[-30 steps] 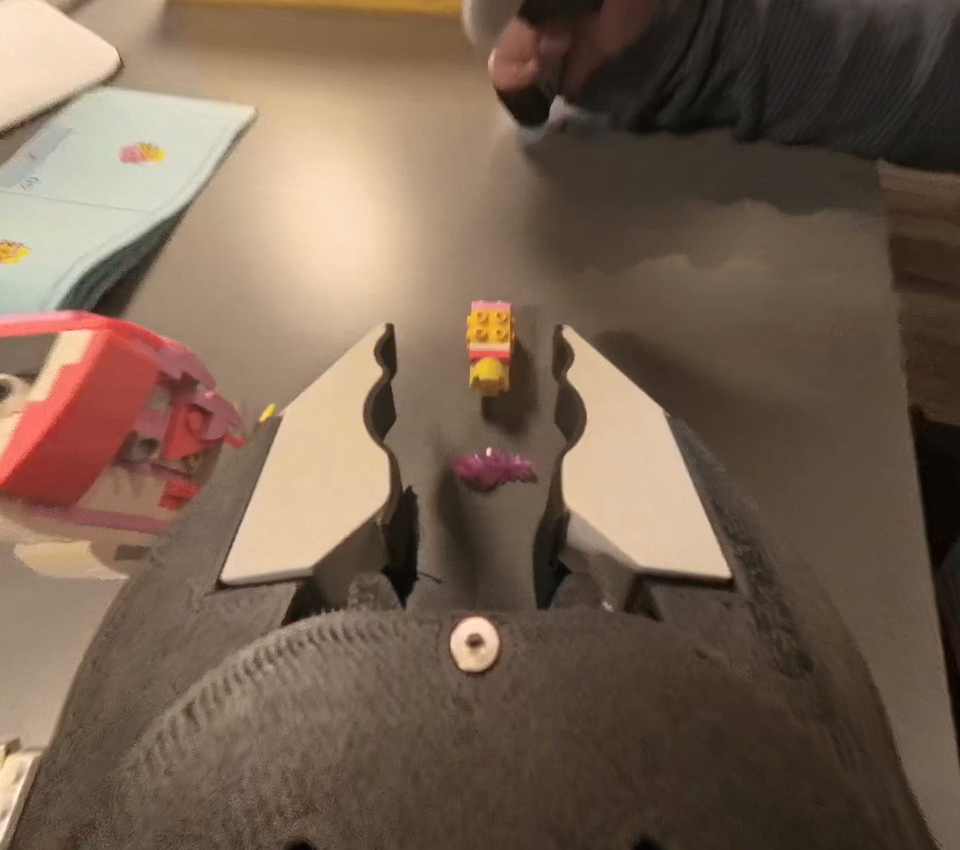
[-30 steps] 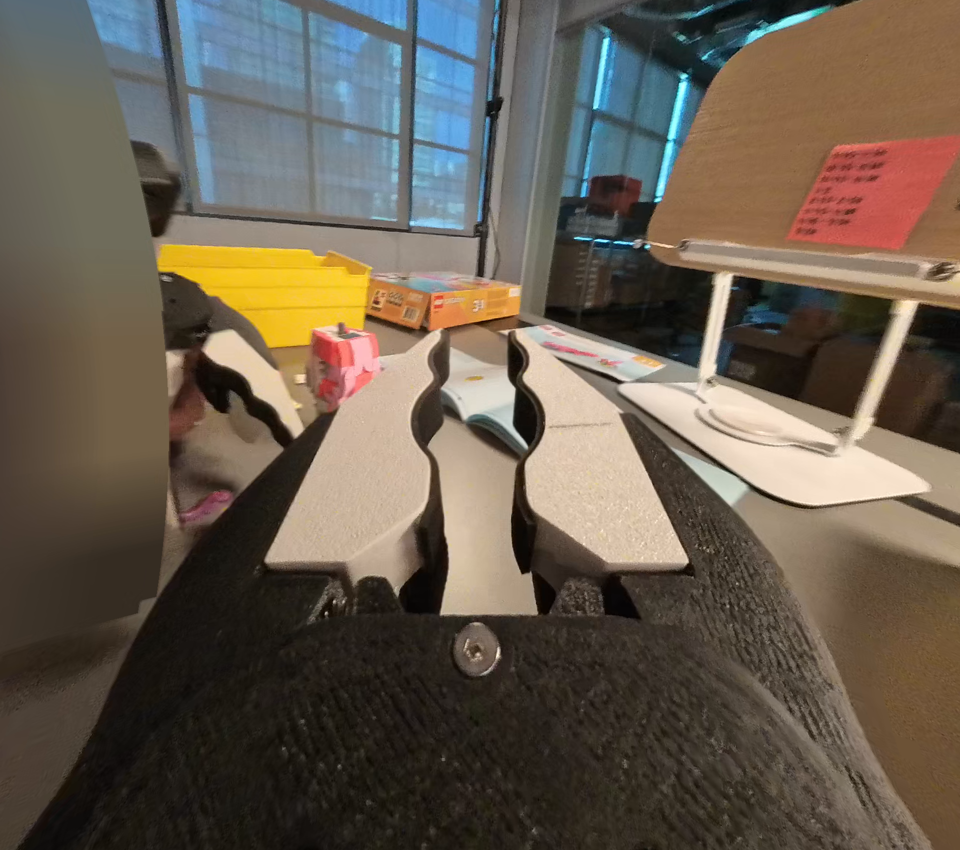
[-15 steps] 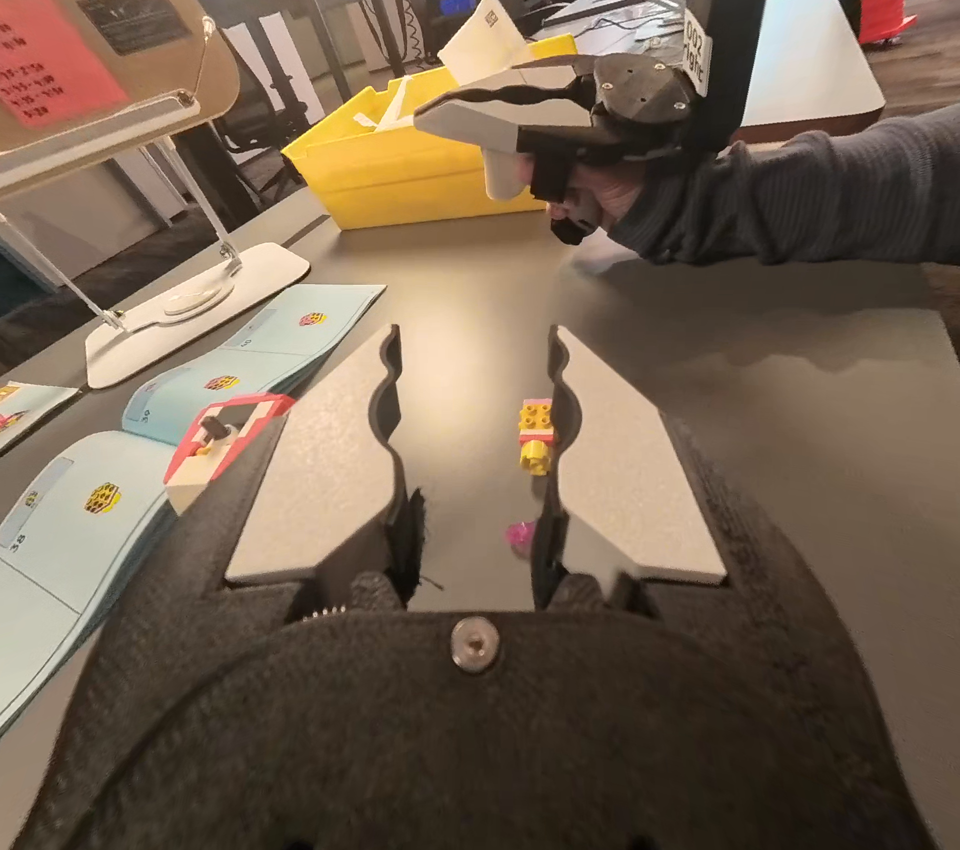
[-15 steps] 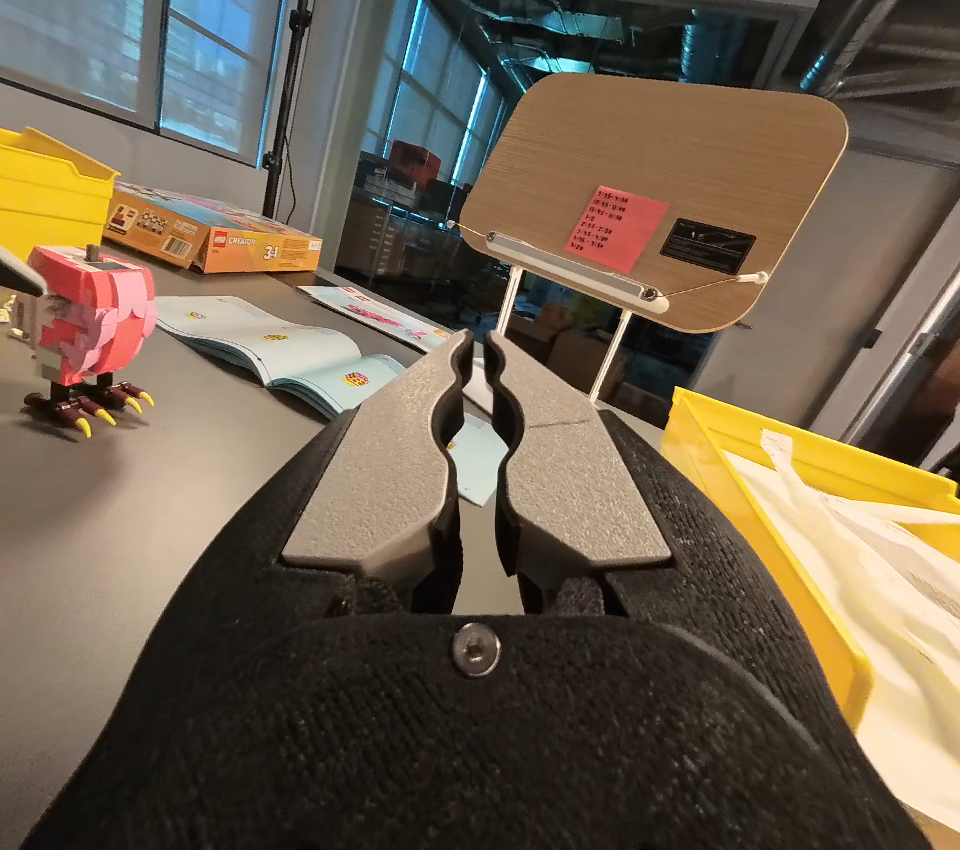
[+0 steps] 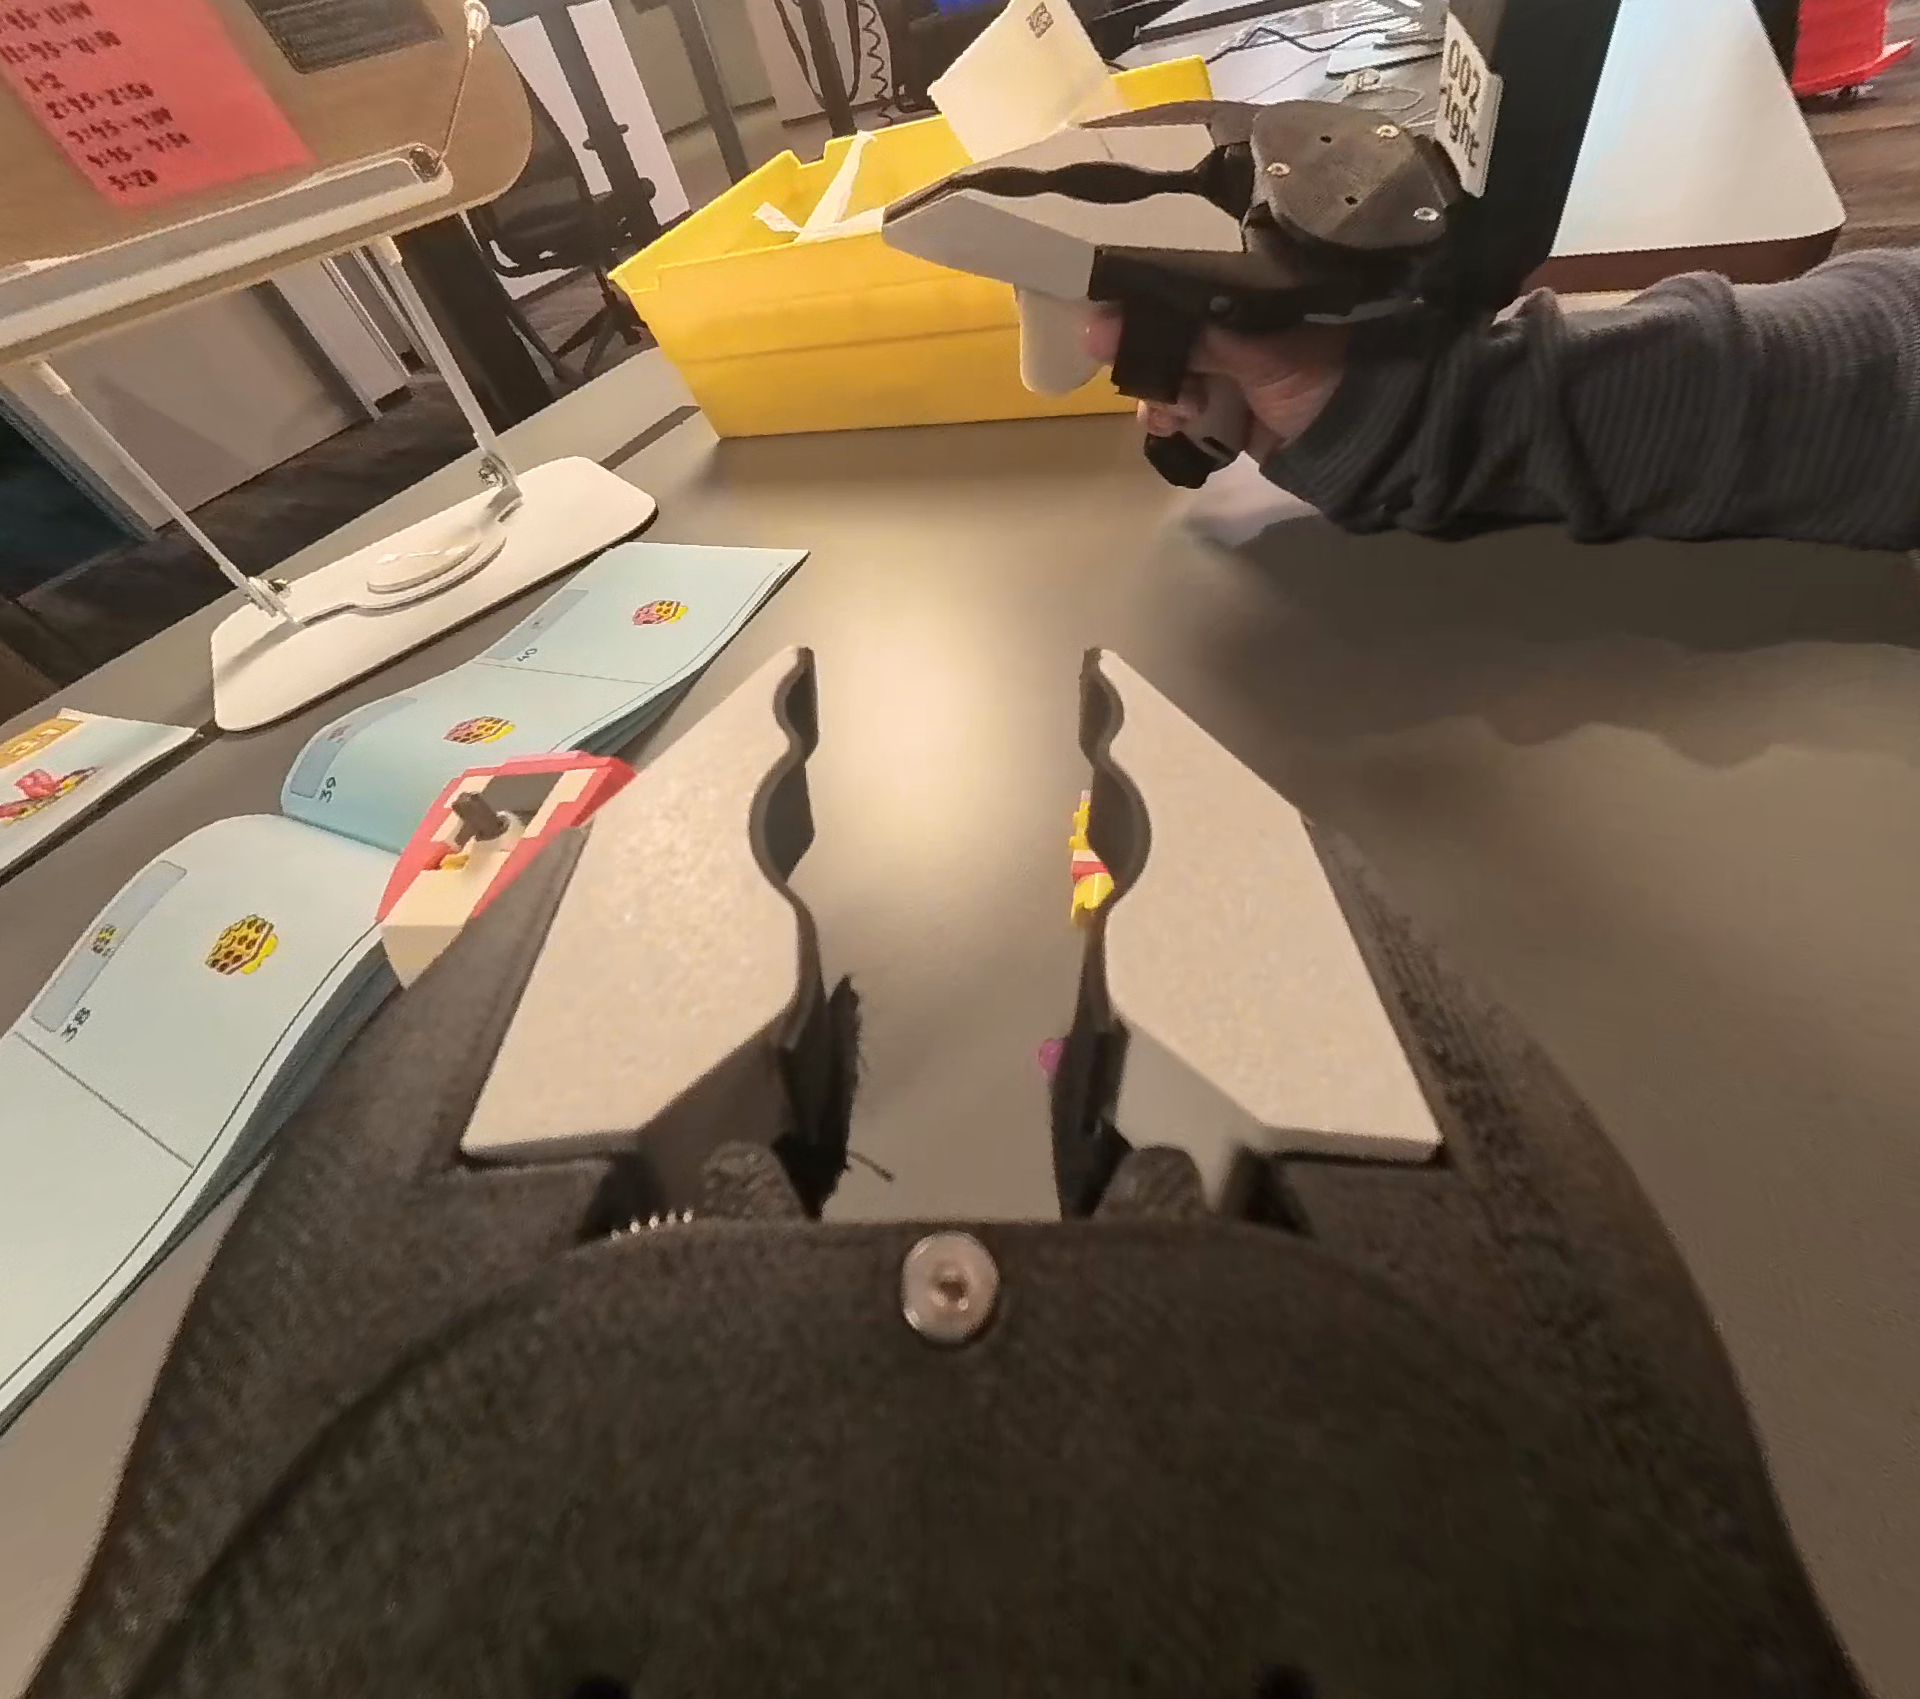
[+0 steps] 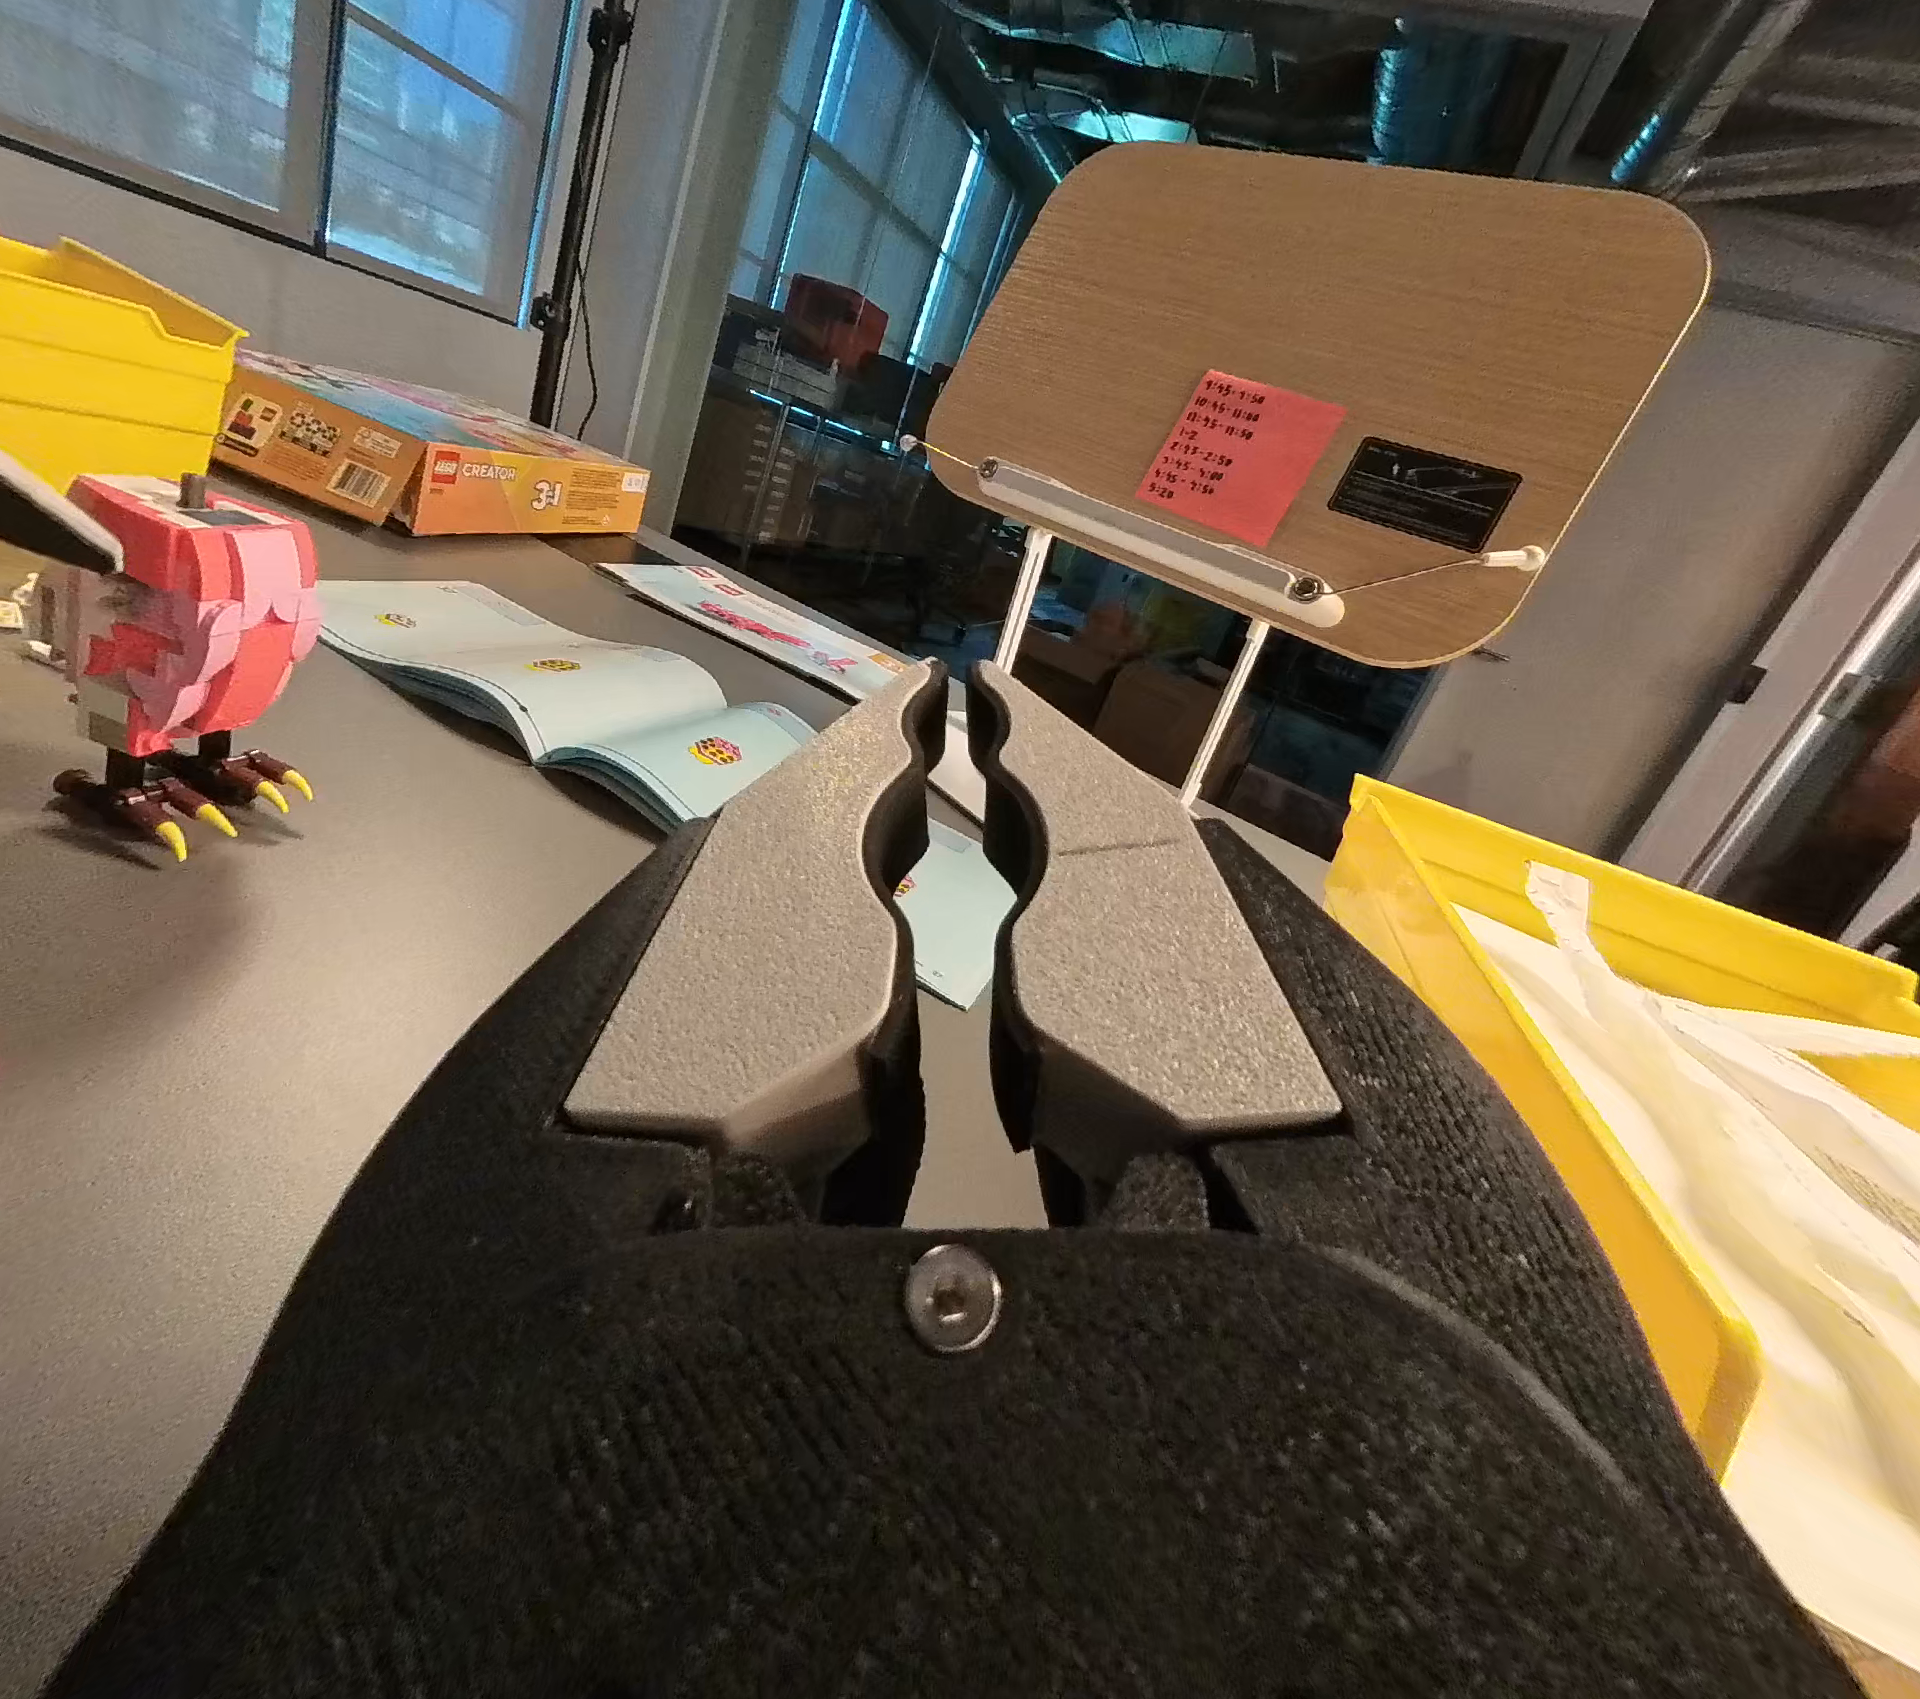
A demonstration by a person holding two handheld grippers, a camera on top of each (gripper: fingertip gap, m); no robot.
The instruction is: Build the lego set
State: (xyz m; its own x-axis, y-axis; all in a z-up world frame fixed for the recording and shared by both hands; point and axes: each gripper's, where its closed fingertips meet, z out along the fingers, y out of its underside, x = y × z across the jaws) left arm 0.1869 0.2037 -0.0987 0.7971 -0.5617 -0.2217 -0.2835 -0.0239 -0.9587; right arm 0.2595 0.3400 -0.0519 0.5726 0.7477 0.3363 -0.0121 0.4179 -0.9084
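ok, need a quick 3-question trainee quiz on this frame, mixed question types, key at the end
1. True or false: the left tool is wide open, with bare table between its fingers.
2. Multiple choice: in the right wrist view, the brick bird stands on A) the open booklet, B) the table, C) the yellow bin.
3. Fill in: the small yellow and pink brick piece lies against the inner edge of the left tool's ____ finger.

Key
1. True.
2. B. The booklet lies beside it, farther back.
3. Right. Its pad hides most of the piece, so contact cannot be confirmed.
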